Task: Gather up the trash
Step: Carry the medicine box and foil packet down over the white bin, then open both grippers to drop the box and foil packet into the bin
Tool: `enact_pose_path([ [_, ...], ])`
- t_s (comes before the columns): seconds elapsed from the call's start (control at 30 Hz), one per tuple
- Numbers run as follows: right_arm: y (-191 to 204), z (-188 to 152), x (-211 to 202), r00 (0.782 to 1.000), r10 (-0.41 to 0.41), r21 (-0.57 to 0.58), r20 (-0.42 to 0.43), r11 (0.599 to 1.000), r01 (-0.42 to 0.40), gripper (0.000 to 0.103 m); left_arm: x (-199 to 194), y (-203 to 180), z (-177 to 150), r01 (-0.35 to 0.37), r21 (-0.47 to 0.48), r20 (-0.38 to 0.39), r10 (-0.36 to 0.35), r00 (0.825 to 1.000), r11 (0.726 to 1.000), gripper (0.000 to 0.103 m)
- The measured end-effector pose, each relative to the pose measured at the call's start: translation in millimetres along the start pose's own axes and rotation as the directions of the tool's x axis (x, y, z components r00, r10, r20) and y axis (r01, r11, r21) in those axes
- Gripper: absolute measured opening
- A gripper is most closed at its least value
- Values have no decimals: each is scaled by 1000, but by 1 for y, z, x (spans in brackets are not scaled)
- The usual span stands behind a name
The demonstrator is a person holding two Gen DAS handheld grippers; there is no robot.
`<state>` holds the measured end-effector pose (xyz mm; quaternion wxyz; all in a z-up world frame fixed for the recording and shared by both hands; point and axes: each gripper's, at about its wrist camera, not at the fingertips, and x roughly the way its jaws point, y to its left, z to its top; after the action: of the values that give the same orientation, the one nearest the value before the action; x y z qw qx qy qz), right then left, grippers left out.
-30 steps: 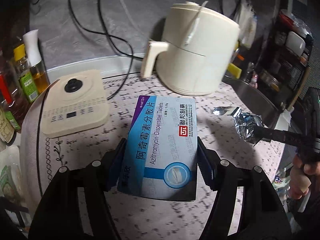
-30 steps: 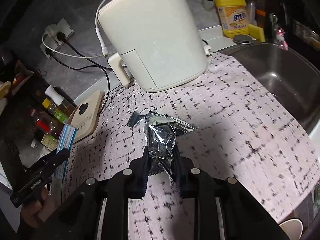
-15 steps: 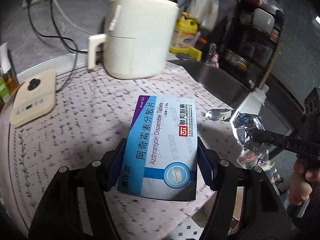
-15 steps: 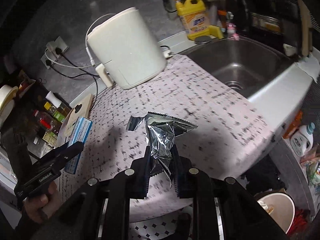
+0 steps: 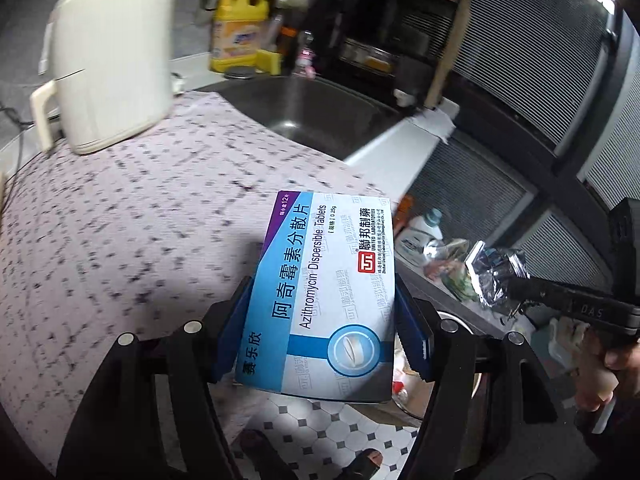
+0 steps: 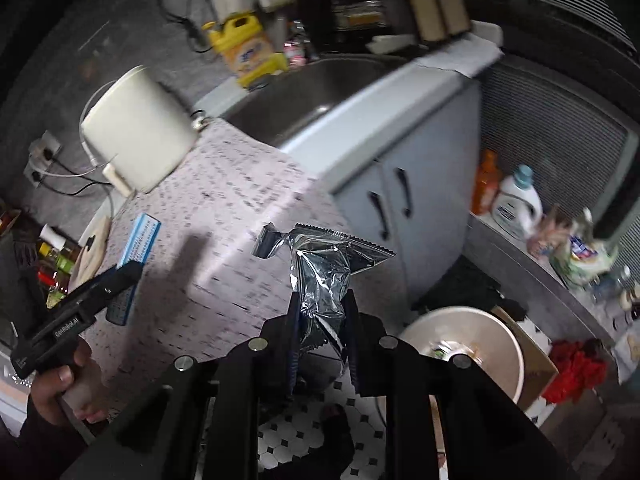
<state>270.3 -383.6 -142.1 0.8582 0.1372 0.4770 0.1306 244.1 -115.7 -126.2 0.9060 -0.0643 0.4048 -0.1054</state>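
Observation:
My left gripper [image 5: 322,320] is shut on a blue and white medicine box [image 5: 328,292], held flat across its width over the counter's front edge. The same box [image 6: 138,240] shows edge-on at the left of the right wrist view, in the left gripper [image 6: 120,280]. My right gripper [image 6: 322,316] is shut on a crumpled silver foil wrapper [image 6: 320,276], which sticks up between the pads. That wrapper [image 5: 494,276] also appears at the right of the left wrist view, pinched by the right gripper [image 5: 516,284]. A round bin with a pale lid [image 6: 464,340] stands on the floor below.
A cream appliance [image 5: 108,60] stands on the patterned counter [image 5: 120,220]. Behind it are a steel sink [image 5: 320,108] and a yellow detergent bottle [image 5: 236,28]. A grey cabinet [image 6: 400,184], bottles on a low ledge [image 6: 516,200] and a tiled floor [image 6: 296,436] lie beyond the counter edge.
Both grippers swung to the right, from over the counter out past its front edge, each keeping its hold. The sink, cabinet, floor and bin came into view.

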Motion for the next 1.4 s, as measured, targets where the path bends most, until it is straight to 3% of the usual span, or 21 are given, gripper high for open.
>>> enact_pose_path([
  [0.23, -65, -34, -16, 996, -80, 87, -38, 993, 83, 22, 31, -62, -5, 90, 77, -57, -85, 995, 993, 66],
  [0.33, -85, -44, -20, 994, -101, 112, -48, 988, 106, 27, 42, -80, -8, 114, 98, -81, -106, 991, 989, 66],
  [0.43, -104, -55, -24, 991, -125, 137, -55, 982, 131, 39, 52, -94, -13, 133, 119, -105, -121, 987, 984, 66],
  [0.5, -114, -62, -22, 990, -124, 151, -69, 980, 133, 55, 62, -103, -20, 142, 132, -131, -124, 984, 981, 66],
  [0.6, -129, -77, -19, 987, -136, 189, -85, 970, 150, 66, 73, -113, -29, 156, 148, -171, -130, 977, 977, 66],
  [1.1, -186, -125, -60, 976, -210, 351, -51, 912, 214, 76, 121, -177, -69, 268, 233, -329, -184, 926, 935, 67],
  [1.17, -194, -133, -66, 974, -221, 368, -53, 902, 224, 76, 130, -186, -74, 299, 221, -354, -209, 911, 928, 68],
  [1.2, -197, -137, -69, 973, -225, 376, -54, 898, 229, 76, 136, -189, -76, 325, 204, -371, -234, 898, 923, 72],
  [1.23, -201, -141, -72, 972, -228, 384, -54, 894, 231, 76, 142, -193, -78, 340, 192, -388, -247, 888, 921, 85],
  [1.27, -205, -146, -76, 971, -234, 393, -56, 889, 237, 76, 148, -197, -80, 339, 184, -394, -247, 886, 923, 88],
  [1.4, -218, -160, -88, 967, -248, 412, -60, 876, 250, 78, 160, -209, -87, 331, 164, -401, -244, 883, 929, 90],
])
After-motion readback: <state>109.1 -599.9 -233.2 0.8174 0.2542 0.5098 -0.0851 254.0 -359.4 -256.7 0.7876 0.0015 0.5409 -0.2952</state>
